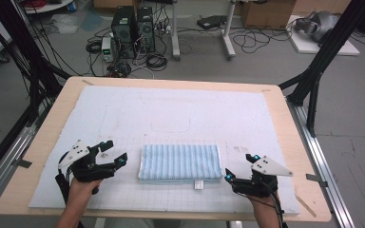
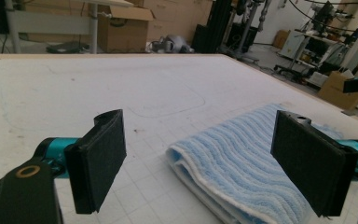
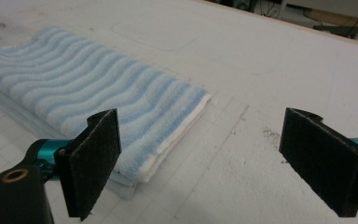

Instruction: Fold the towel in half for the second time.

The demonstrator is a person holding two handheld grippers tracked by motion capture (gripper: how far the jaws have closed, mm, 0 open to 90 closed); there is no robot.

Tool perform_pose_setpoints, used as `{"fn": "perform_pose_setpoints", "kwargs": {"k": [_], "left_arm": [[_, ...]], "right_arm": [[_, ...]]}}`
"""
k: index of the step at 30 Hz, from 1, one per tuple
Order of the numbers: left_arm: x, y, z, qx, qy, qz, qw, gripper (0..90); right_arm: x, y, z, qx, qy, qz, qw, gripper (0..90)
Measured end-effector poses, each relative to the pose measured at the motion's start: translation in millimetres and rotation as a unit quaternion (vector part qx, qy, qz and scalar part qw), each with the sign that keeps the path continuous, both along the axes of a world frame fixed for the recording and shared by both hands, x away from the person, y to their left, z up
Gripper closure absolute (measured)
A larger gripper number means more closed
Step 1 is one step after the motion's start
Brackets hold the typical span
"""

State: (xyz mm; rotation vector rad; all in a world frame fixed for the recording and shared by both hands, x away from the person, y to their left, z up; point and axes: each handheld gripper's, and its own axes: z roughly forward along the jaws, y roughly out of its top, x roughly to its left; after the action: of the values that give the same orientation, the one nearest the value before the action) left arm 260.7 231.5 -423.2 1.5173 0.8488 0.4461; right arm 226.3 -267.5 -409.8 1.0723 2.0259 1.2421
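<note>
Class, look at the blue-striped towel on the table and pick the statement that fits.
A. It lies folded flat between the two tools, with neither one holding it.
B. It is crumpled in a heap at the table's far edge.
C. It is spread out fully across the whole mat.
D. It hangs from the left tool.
A: the towel lies folded flat on the mat, with the left tool and the right tool open on either side of it.
</note>
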Motion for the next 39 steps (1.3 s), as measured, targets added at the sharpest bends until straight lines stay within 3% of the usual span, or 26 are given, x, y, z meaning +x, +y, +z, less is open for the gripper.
{"fn": "perform_pose_setpoints", "kwargs": {"k": [7,8,17,39], "left_arm": [[-10.7,6.6,1.3,0.019,-0.01,0.019,0.9996,18.4],[-12.9,7.2,1.3,0.02,-0.012,0.022,0.9995,18.4],[-24.2,11.1,-0.5,0.015,-0.012,0.021,0.9996,19.0],[-22.7,14.1,-0.9,0.021,-0.001,0.033,0.9992,20.0]], "right_arm": [[-8.3,-9.9,-0.2,-0.006,-0.021,-0.007,0.9997,11.8],[-7.1,-10.9,0.2,-0.008,-0.014,-0.003,0.9999,11.8],[-11.2,-9.3,8.2,-0.006,-0.02,-0.008,0.9998,11.8],[-11.1,-7.0,6.5,0.001,-0.02,-0.007,0.9998,11.8]]}}
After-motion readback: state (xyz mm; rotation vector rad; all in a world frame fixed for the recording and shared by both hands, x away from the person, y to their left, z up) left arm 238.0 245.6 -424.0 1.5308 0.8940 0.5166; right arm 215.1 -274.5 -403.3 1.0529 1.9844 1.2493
